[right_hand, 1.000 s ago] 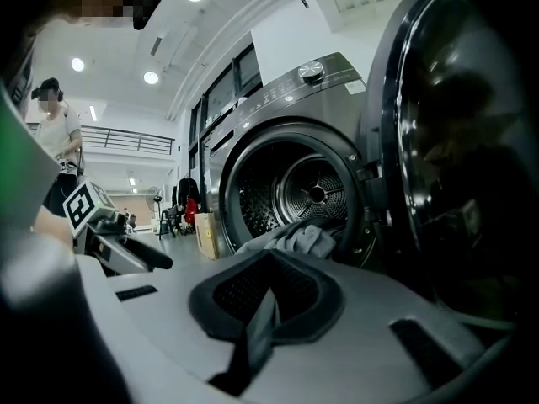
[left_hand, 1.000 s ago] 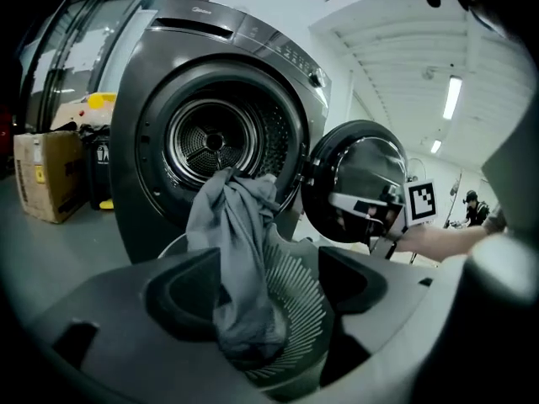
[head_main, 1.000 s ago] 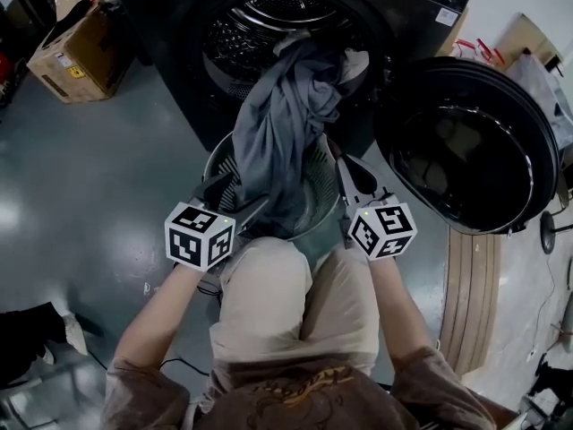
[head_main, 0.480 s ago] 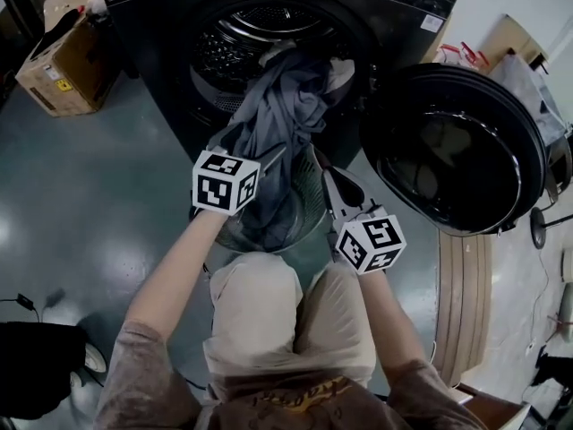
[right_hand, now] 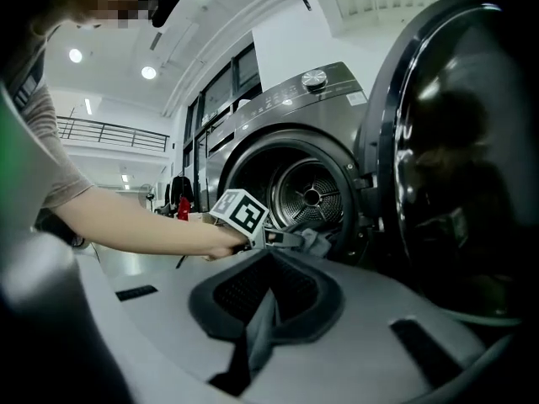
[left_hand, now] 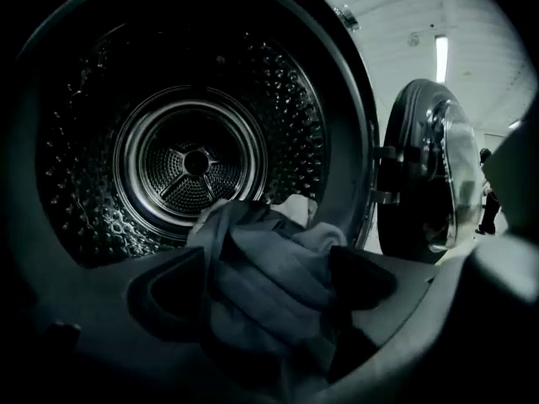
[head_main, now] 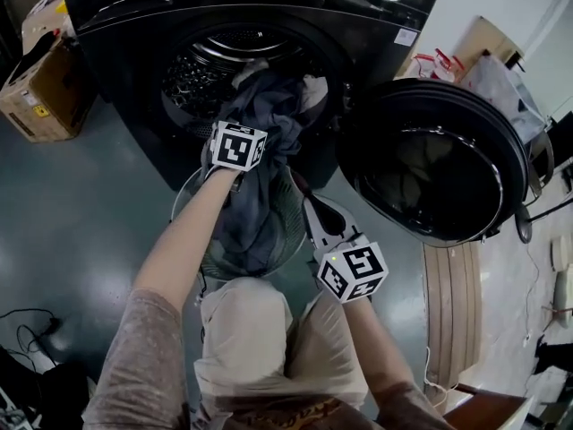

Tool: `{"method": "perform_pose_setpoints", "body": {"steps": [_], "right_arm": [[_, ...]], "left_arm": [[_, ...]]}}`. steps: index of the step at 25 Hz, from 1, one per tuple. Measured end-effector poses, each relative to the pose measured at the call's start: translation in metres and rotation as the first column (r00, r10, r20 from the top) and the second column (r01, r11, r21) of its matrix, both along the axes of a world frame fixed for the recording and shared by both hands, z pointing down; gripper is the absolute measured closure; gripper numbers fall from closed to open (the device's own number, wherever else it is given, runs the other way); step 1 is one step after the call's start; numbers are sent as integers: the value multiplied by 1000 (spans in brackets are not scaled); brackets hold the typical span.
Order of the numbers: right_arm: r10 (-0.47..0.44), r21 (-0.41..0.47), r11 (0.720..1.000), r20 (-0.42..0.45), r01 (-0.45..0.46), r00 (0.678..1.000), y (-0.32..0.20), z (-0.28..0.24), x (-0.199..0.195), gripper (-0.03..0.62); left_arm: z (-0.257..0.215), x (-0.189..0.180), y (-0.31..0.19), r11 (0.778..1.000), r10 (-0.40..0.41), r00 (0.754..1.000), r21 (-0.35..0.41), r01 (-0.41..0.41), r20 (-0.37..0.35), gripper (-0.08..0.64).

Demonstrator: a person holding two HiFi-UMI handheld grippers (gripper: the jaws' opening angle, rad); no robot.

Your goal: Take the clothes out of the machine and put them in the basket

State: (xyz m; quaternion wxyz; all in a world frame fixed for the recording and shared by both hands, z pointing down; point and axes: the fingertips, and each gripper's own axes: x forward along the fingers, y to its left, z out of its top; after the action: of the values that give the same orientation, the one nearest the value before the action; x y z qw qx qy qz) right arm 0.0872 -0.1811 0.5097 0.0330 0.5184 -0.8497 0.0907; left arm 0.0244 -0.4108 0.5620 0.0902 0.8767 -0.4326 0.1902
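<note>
- Head view: the grey garment (head_main: pixel 260 182) hangs from the mouth of the machine (head_main: pixel 134 25) at upper centre down into the basket (head_main: pixel 277 251) at mid-frame, so it is only half out. Your left gripper (head_main: pixel 243 140) is up at the mouth, and your right gripper (head_main: pixel 303 200) is low by the basket's right rim
- Head view, risk: if you pull with the left while the right keeps its low pinch, the cloth could go taut between them and drag or tip the basket. The pale piece (head_main: pixel 313 88) on top of the heap could slide off to the floor
- Head view, change: a second ago your left gripper sat at the basket's near-left rim, and it has since travelled up-frame to the mouth. Your right gripper has hardly shifted against the basket, and the garment still bridges machine and basket
- Left gripper view: the jaws are spread wide and have just been opening. Folds of the garment are bunched between them at lower centre, but the pads do not look to press on them. The drum (left_hand: pixel 195 160) behind looks otherwise bare. Risk: closing on the top fold alone gives a shallow bite that may slip
- Right gripper view: the jaws are together, clamped on a thin strip of the grey garment at lower centre. Risk: so narrow a hold may pull free once the left starts hauling
</note>
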Motion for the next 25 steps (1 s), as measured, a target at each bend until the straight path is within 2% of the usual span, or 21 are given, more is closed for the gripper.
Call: {"method": "perform_pose_setpoints", "body": {"steps": [4,7,14,15,18,25], "right_arm": [[33,-1,999,0,-33,999,-3,0,12,595],[49,-6,999,-13,-49,999,-3,1,20,595],[55,-12,998,-30,-55,998,-2,5,27,595],[55,-15,998,-28,-56,998,-1,6,28,595],[56,-16,998,-18,-56,998,1,6,31,595],[50,7,999,22,-50,999,0,-4,43,595]], "left_arm": [[27,4,-19,998,-12,998,-62,15,55,98],[38,7,-24,996,-27,998,-89,32,51,117],[37,6,-20,997,-33,998,-66,37,61,373],[35,5,-17,997,-36,998,-60,40,59,410],[28,-2,-1,998,-35,999,-52,37,32,462],[0,-21,77,997,31,999,-66,-33,-28,479]]}}
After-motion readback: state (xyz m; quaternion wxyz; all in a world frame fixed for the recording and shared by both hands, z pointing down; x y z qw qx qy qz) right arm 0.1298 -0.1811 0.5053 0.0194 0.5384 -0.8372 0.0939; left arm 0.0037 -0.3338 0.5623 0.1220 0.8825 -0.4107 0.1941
